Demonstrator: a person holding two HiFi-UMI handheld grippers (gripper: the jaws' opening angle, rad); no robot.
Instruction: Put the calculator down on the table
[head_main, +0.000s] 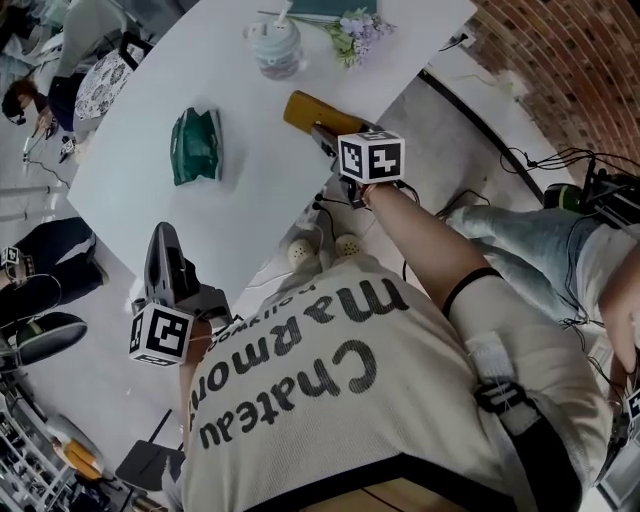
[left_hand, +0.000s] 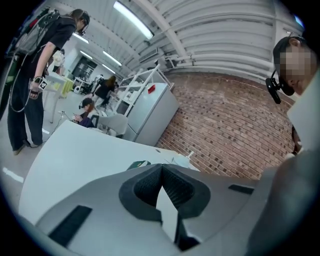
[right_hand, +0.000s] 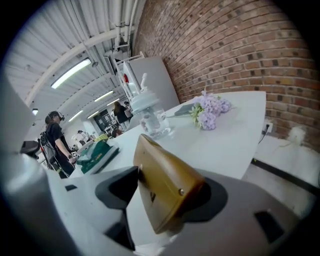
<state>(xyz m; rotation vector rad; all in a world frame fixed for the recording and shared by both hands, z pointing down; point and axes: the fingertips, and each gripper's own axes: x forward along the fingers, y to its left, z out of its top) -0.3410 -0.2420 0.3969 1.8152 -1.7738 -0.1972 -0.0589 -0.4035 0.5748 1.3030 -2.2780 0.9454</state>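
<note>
Head view is showing the left gripper hanging just off the near-left edge of the white table, its jaws pressing together on nothing, while a green pouch is lying farther in on the tabletop. To the right, the golden-brown calculator is sitting at the table's right edge, its near end reaching in between the jaws of the right gripper. Right gripper view is showing those jaws standing spread, with the calculator tilting on its long edge and leaning against one pad, not clamped.
</note>
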